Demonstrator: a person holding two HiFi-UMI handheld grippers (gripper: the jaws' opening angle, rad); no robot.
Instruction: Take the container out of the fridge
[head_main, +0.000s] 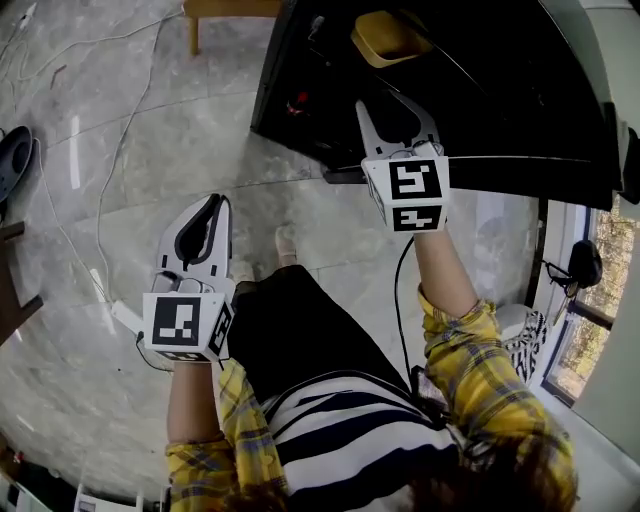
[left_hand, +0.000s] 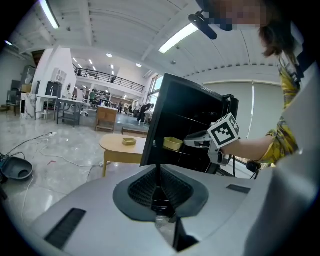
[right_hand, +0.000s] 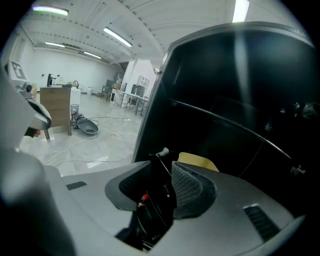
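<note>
Yellow container (head_main: 385, 38) sat on a shelf in the black fridge (head_main: 540, 100), top center. Right gripper (head_main: 390, 110) was spread open just below it, empty. Left gripper (head_main: 212, 205) was pressed closed over the floor (head_main: 100, 150), lower left.

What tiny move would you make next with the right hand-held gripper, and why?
Probably ease the right hand-held gripper forward into the fridge toward the yellow container. Its jaws stand apart with nothing between them, and the container sits beyond their tips, so it seems not yet within grasp.
</note>
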